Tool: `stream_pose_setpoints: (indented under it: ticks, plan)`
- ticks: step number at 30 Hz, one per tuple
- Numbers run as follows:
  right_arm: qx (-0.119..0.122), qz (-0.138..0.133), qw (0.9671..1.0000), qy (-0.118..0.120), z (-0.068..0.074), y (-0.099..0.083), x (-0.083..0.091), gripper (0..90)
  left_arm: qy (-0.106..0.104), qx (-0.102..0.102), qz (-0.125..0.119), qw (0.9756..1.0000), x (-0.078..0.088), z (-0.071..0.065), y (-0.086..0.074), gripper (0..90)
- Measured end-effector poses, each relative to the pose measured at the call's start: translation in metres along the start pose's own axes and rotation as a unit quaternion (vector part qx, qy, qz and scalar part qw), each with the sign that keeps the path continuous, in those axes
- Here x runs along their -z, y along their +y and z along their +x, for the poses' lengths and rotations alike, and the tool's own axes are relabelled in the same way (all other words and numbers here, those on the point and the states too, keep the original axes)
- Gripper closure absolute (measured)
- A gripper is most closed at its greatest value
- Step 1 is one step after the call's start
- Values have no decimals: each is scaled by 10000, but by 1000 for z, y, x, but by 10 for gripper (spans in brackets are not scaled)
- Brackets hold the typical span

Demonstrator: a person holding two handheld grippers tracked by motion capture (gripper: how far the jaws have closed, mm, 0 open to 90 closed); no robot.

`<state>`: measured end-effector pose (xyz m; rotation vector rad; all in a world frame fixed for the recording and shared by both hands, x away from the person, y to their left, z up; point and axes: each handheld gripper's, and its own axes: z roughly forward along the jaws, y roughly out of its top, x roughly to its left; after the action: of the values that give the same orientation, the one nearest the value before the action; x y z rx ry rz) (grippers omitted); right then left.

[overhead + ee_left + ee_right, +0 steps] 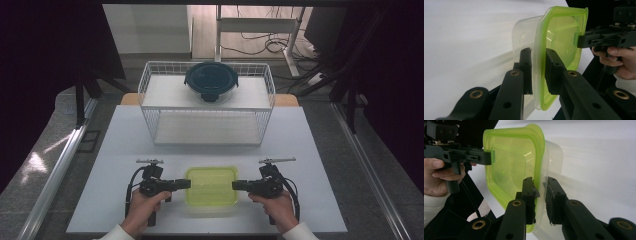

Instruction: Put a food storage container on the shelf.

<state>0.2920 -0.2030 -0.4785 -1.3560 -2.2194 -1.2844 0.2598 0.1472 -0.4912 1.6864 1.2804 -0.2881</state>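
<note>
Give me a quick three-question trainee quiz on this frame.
1. True or false: the green lid sits on its box.
2. Where is the dark-lidded bowl? A) on the table B) on the upper shelf of the wire rack C) in a hand
3. What do the left claw and right claw clamp?

Key: 1 true. 2 B. 3 opposite edges of the box, at the lid's rim.
</note>
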Motion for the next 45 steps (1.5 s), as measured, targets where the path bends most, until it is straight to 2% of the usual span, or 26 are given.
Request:
stream_pose_setpoints:
  ticks: [12, 19, 27, 45]
  plan:
    - [208, -219, 9995, 69, 10, 8, 8, 774, 10, -215, -133, 9997, 10, -8, 9, 778]
    - [338, -247, 9991, 17, 14, 13, 10, 774, 27, -300, -191, 9994, 13, -11, 13, 778]
    - [458, -404, 9981, -13, 18, 20, 17, 777, 111, -557, -280, 9980, 17, -21, 24, 779]
    - [709, -633, 9955, 37, 28, 46, 34, 778, 34, -741, -485, 9961, 30, -36, 48, 778]
